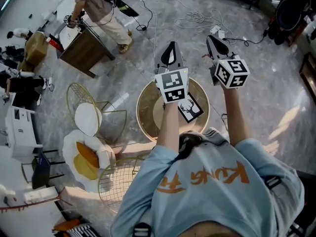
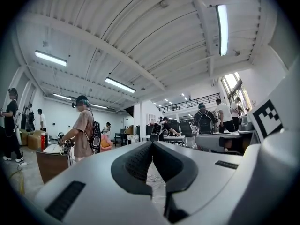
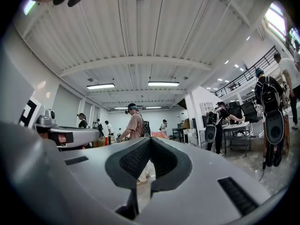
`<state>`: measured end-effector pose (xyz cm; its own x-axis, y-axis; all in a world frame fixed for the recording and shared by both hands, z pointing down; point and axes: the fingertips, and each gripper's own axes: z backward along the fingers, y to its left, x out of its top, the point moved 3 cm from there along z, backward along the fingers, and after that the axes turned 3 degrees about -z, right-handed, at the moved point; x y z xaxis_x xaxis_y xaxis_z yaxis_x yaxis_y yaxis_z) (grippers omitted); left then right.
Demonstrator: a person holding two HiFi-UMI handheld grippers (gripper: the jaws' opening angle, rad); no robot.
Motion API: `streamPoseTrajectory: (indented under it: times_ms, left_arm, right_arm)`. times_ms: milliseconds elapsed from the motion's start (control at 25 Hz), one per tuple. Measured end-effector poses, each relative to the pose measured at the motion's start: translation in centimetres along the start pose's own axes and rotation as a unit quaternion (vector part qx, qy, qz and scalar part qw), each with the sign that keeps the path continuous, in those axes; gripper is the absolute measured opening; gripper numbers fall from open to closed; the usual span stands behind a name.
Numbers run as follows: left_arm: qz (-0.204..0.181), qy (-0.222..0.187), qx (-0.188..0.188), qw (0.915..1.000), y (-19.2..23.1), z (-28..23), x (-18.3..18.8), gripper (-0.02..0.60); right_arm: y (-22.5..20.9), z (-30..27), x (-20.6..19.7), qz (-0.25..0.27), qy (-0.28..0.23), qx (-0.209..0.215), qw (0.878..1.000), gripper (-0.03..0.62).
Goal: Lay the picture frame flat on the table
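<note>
**Both tongs closed and empty above the frame**

Left tongs (image 1: 171,46) and right tongs (image 1: 214,38): jaws together, nothing between them. A gold wire chair (image 1: 94,107) stands left of the left tongs. White cables (image 1: 197,19) lie ahead on the floor. The black-rimmed picture frame with deer print (image 1: 191,108) lies flat on the round tan worktop (image 1: 145,107), below both tongs and partly covered by the left forearm.
</note>
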<state>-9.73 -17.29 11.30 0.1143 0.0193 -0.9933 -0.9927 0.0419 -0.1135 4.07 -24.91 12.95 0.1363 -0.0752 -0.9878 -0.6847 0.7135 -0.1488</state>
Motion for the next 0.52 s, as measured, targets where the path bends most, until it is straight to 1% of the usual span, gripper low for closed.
streamPoseTrajectory:
  times_ms: [200,320,520]
  left_arm:
    - [0.010,0.004,0.012,0.9999,0.4,0.1,-0.2,0.020]
    - [0.023,0.008,0.028,0.9993,1.5,0.4,-0.5,0.020]
    - [0.027,0.009,0.049,0.9984,2.8,1.4,-1.0,0.020]
  right_arm:
    - [0.2,-0.5,0.5,0.008,0.001,0.010,1.000,-0.003]
    - [0.7,-1.0,0.7,0.011,0.003,0.020,1.000,-0.003]
    - [1.8,-1.7,0.8,0.016,0.003,0.037,0.999,-0.003]
